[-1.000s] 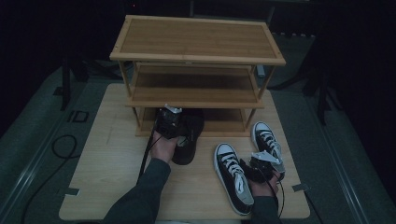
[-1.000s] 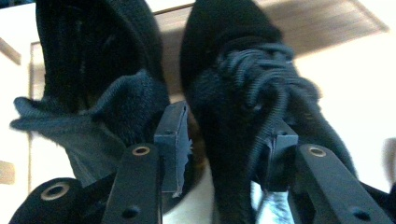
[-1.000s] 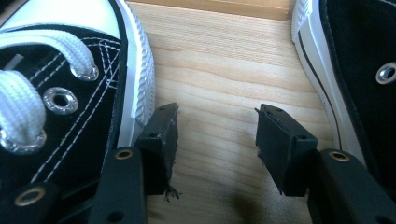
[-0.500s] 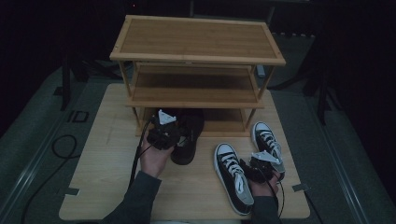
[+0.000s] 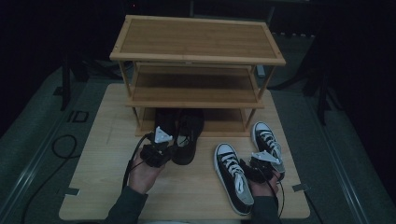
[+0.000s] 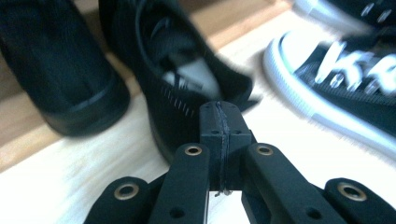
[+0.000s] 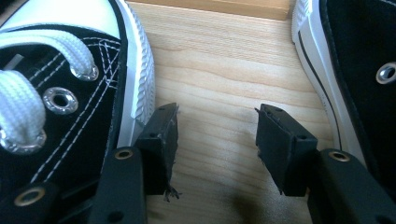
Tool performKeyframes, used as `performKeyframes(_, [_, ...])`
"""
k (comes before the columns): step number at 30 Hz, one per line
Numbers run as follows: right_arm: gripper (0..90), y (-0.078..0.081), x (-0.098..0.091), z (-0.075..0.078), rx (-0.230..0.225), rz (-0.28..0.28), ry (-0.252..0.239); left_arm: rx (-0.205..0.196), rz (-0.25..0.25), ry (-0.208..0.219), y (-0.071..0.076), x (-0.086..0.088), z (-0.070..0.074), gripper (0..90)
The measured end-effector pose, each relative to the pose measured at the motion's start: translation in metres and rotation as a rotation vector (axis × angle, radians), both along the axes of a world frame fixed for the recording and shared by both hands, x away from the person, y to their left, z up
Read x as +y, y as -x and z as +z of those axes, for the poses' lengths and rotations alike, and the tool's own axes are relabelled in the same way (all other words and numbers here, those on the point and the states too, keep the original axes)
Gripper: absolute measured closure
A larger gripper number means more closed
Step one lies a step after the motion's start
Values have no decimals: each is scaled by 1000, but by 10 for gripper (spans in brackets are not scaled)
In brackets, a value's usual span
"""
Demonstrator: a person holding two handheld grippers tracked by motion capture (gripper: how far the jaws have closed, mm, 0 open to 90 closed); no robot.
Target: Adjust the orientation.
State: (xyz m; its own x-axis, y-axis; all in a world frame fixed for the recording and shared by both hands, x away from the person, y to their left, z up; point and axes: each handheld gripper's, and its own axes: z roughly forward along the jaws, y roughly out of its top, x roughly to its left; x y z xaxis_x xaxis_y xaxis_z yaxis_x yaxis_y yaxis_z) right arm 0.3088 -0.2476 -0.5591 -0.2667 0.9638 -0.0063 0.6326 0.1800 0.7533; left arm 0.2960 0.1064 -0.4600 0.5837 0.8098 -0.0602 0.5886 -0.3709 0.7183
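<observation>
Two black shoes stand at the foot of the wooden shoe rack (image 5: 198,44), toes under its lowest shelf: one on the left (image 5: 164,120) (image 6: 56,79), one on the right (image 5: 187,137) (image 6: 173,70). My left gripper (image 5: 161,145) (image 6: 219,109) sits just behind the right one's heel; its jaws have just been closing and now stand shut with nothing between them. Two black-and-white sneakers lie to the right, one nearer me (image 5: 232,177) (image 7: 51,93) and one farther (image 5: 267,139) (image 7: 355,60). My right gripper (image 5: 260,161) (image 7: 215,123) rests open between them over bare wood.
The rack has three shelves; its top and middle ones are bare. The light wooden table (image 5: 105,144) carries everything, with open surface at the left and in front of my hands. A black cable (image 5: 63,144) loops on the grey floor at the left.
My left gripper has pulled back from the right black shoe toward me and a little left, and its jaws have shut empty. The shoe stays by the rack. The right gripper has kept still.
</observation>
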Motion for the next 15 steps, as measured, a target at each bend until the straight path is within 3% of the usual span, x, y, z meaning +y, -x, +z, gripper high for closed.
performKeyframes(8, [484,0,0,0,0,3,4,46,-25,-37,3,-4,-23,898])
performKeyframes(15, [484,0,0,0,1,2,3,91,-81,-111,2,-20,-48,898])
